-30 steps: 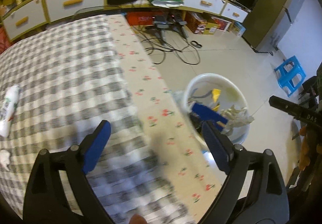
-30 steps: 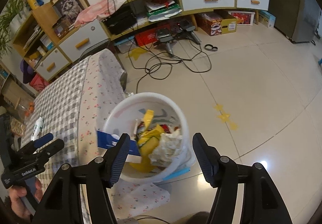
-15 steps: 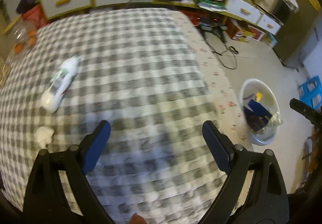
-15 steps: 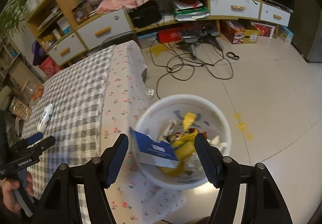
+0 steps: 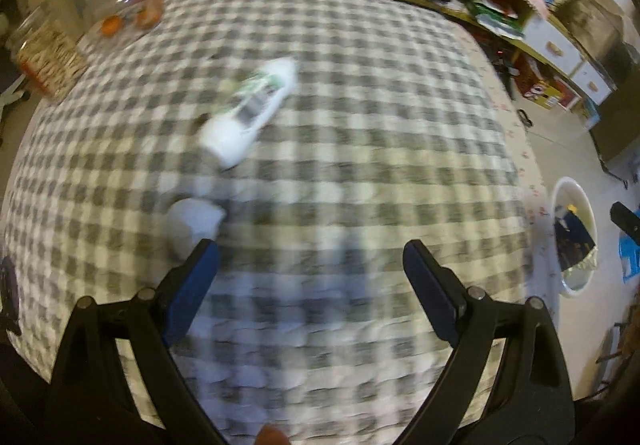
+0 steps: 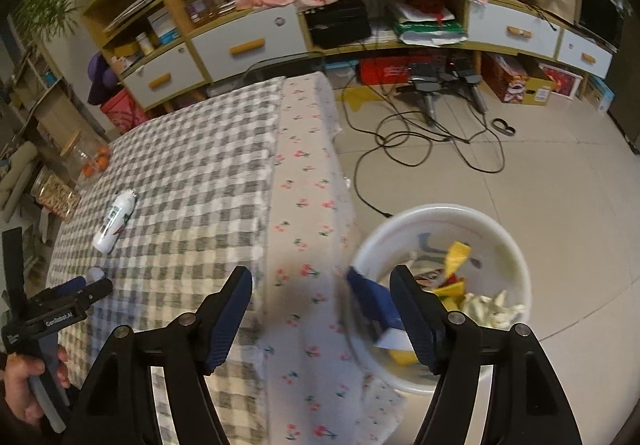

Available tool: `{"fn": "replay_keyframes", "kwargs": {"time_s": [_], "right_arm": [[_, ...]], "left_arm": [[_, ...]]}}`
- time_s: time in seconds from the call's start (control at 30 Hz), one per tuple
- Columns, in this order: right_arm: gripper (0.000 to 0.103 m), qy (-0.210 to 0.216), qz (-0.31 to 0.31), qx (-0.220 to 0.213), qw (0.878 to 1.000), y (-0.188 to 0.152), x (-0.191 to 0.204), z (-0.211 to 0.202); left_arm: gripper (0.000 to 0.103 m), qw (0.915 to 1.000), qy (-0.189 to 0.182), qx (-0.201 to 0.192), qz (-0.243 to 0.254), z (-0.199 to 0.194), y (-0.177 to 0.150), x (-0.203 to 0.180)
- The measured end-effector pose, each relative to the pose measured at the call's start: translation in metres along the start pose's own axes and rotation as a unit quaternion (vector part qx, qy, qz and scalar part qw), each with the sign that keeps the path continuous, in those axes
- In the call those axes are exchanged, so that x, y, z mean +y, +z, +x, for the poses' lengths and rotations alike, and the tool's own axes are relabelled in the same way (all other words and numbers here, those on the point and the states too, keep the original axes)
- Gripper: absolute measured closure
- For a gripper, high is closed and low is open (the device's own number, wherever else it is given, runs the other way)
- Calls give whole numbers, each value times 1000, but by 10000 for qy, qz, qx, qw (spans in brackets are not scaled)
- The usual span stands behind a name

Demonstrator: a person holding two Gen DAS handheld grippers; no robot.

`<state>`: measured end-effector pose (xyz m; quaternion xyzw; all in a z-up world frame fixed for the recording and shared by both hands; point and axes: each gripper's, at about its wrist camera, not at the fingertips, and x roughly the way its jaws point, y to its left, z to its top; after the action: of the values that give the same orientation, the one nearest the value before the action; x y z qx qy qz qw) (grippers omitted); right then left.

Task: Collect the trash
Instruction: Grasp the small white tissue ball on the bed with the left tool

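My left gripper (image 5: 310, 261) hangs wide apart and empty over the checked table (image 5: 360, 93), white bottle (image 5: 250, 115) lying ahead and crumpled wad (image 5: 194, 219) just off its left finger; right gripper (image 6: 320, 301), also wide and empty, sits beside the floor bin (image 6: 444, 285) of trash.

**Two wrist views, one over the table, one at its edge**

The left wrist camera looks down from close above the table (image 5: 360, 125), facing the far drawers; a bottle (image 5: 250, 113) lies ahead, blurred, and the bin (image 5: 574, 237) shows small at far right. The right wrist camera sits above the table's right edge, facing the far shelves, with the bin (image 6: 440, 285) close below. Both views share the table, bottle (image 6: 114, 221) and bin.
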<state>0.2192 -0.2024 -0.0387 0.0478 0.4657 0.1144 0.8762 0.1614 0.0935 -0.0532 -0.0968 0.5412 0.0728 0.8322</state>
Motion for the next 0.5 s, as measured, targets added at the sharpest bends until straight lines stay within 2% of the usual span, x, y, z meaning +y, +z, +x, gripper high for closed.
{"fn": "replay_keyframes", "kwargs": {"time_s": [0.33, 0.47, 0.5], "right_arm": [[29, 46, -189, 131, 9997, 4, 32, 21], [29, 65, -205, 158, 9996, 5, 40, 27], [29, 76, -197, 167, 9996, 6, 43, 29]], "left_arm": [[11, 9972, -140, 344, -653, 4, 2, 60], [22, 9949, -369, 334, -876, 5, 7, 75], [28, 9946, -408, 336, -889, 6, 8, 77]]}}
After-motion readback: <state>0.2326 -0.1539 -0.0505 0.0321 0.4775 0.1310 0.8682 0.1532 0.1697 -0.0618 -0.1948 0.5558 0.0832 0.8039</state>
